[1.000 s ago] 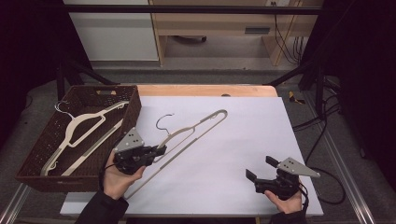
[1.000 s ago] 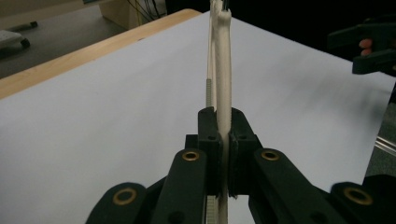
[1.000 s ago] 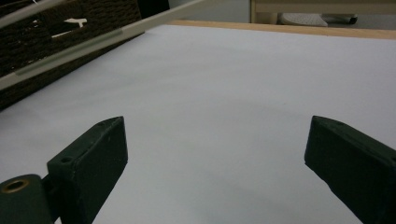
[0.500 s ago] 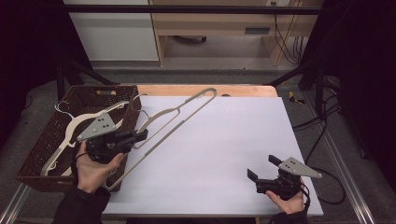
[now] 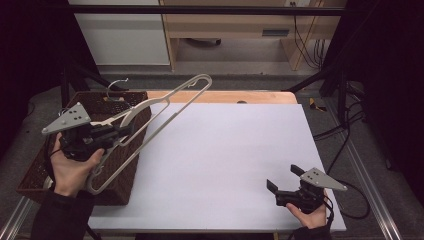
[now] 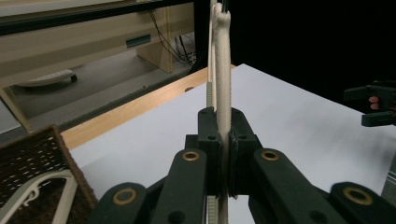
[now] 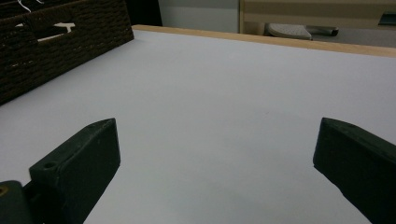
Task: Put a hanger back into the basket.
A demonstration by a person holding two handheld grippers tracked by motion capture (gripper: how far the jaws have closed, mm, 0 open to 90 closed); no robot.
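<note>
- Left gripper [image 5: 116,134] clamped on a cream hanger [image 5: 165,107]; left gripper view shows both pads pinching the hanger bar [image 6: 223,107] tight, no gap.
- Hanger is up off the table, hanging over the near-right rim of the wicker basket [image 5: 131,165]. Long axis runs diagonal in the high view: low end by the left hand [image 5: 75,167], high end up and right over the wooden table edge [image 5: 225,96].
- Metal hook [image 5: 116,85] sticks up behind the basket's far rim.
- Key relation: basket sits directly below and left of the held hanger, so the drop spot looks like a short move left and down. The long axis still crosses the basket's right wall; judgement: it needs swinging in line with the basket's length before lowering, or the far end catches the rim.
- Another cream hanger [image 6: 44,191] already lies inside the basket, seen in the left gripper view.
- Left hand is the near one and does all the work here.
- Right gripper [image 5: 285,184] well apart at the near right corner of the white table [image 5: 240,150], jaws spread wide, nothing between them; they've just been opening a bit more. Right gripper view: bare table between the two pads [image 7: 79,158].
- Right hand [image 5: 312,215] looks parked, no role in the drop.
</note>
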